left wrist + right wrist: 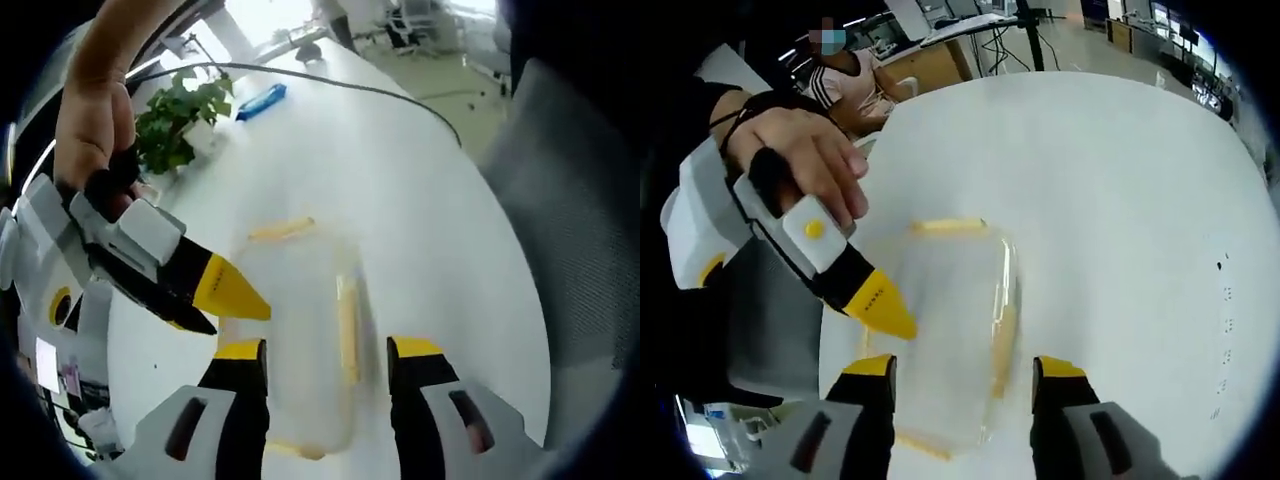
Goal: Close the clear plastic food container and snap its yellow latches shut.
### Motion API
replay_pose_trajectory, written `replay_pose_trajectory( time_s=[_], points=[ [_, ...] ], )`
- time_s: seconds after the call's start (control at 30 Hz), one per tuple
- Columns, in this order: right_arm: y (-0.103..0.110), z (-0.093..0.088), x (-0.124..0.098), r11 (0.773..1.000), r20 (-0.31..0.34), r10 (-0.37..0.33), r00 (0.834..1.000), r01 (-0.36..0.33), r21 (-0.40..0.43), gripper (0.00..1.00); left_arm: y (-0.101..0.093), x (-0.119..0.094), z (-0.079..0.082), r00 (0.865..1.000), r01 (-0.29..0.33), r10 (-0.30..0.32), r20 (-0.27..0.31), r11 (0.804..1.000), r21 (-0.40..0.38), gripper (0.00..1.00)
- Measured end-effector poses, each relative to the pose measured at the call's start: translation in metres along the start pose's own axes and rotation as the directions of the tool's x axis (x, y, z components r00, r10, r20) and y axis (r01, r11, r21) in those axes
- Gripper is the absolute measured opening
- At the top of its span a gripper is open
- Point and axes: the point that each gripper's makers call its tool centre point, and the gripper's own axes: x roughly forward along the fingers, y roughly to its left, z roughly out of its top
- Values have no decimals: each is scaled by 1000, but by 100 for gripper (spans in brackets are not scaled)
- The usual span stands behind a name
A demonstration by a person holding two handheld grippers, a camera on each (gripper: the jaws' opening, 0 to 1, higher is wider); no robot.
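The clear plastic container [300, 330] lies blurred on the white table, between and just beyond the jaws of my left gripper [328, 350], which stand apart. Yellow latches [347, 315] show along its right side and far end. My right gripper [235, 300], held by a hand, points its yellow tip at the container's left edge. In the right gripper view the container [950, 320] also lies ahead of my right gripper [965, 365], whose jaws stand wide. A yellow latch [1005, 340] runs down its right side, and my left gripper [885, 310] reaches in from the left.
A potted plant [180, 120], a blue object [262, 100] and a black cable [400, 95] lie on the far part of the table [1120, 180]. A grey chair [560, 200] stands at the right. A person [850, 75] sits beyond the table.
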Motion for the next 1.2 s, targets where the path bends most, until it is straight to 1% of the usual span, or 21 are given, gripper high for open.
replay_pose_trajectory(
  time_s=[0.1,0.2,0.27,0.37,0.43,0.47,0.53,0.57,0.63,0.67,0.7,0.77,0.8,0.83,0.93,1.0,1.03,1.1,1.13,1.17,1.2],
  points=[
    [2,3,-4,1000,10,-13,1000,13,-8,50,-1,-3,-3,999,34,-34,-12,999,-11,46],
    [2,7,-10,999,25,-48,999,49,-25,50,1,-8,-4,997,73,-74,-18,996,-43,50],
    [3,10,-13,997,41,-63,997,65,-36,49,4,-13,-2,996,82,-83,-10,995,-49,48],
    [11,15,-18,996,69,-80,994,83,-42,49,8,-17,-2,994,104,-106,-13,990,-90,48],
    [17,17,-19,994,81,-94,992,98,-52,49,8,-21,-1,990,141,-144,-10,980,-142,49],
    [18,18,-19,993,83,-98,992,102,-56,49,9,-22,0,989,147,-149,-2,977,-155,49],
    [23,18,-20,990,92,-121,988,127,-64,49,15,-25,-1,988,152,-155,-1,970,-190,49],
    [24,16,-20,988,80,-142,987,147,-56,49,20,-26,-3,988,151,-156,-8,966,-210,49],
    [26,14,-19,984,77,-162,984,167,-59,49,24,-27,-6,987,154,-161,-14,963,-220,49],
    [25,11,-19,980,73,-191,979,194,-48,49,26,-27,-8,986,156,-164,-18,963,-220,49],
    [24,10,-19,978,80,-203,976,207,-38,49,28,-27,-9,986,153,-162,-23,962,-225,49],
    [29,6,-17,980,88,-199,976,201,-13,48,32,-28,-10,986,151,-162,-28,960,-237,49],
    [31,4,-15,980,89,-198,976,200,-12,48,33,-28,-10,986,157,-168,-18,953,-260,49],
    [33,2,-13,980,87,-198,976,200,-12,48,34,-28,-10,986,157,-167,-16,950,-269,49],
    [35,-3,-10,979,74,-203,976,205,-12,48,36,-25,-13,985,158,-171,-28,950,-268,49],
    [32,-4,-12,976,75,-220,973,219,16,48,37,-23,-16,983,160,-177,-43,951,-266,50],
    [29,-4,-14,970,76,-244,967,244,18,48,40,-24,-17,983,154,-174,-50,950,-271,50],
    [27,-5,-16,964,79,-267,960,265,33,48,43,-25,-17,985,142,-163,-48,946,-290,50],
    [25,-6,-18,957,78,-288,954,284,57,49,46,-25,-16,988,131,-151,-38,939,-317,50],
    [24,-8,-20,949,80,-313,946,308,64,50,47,-25,-16,988,128,-148,-37,937,-325,50],
    [22,-9,-20,944,78,-328,942,322,72,50,49,-26,-16,990,115,-136,-34,929,-352,50]
  ],
)
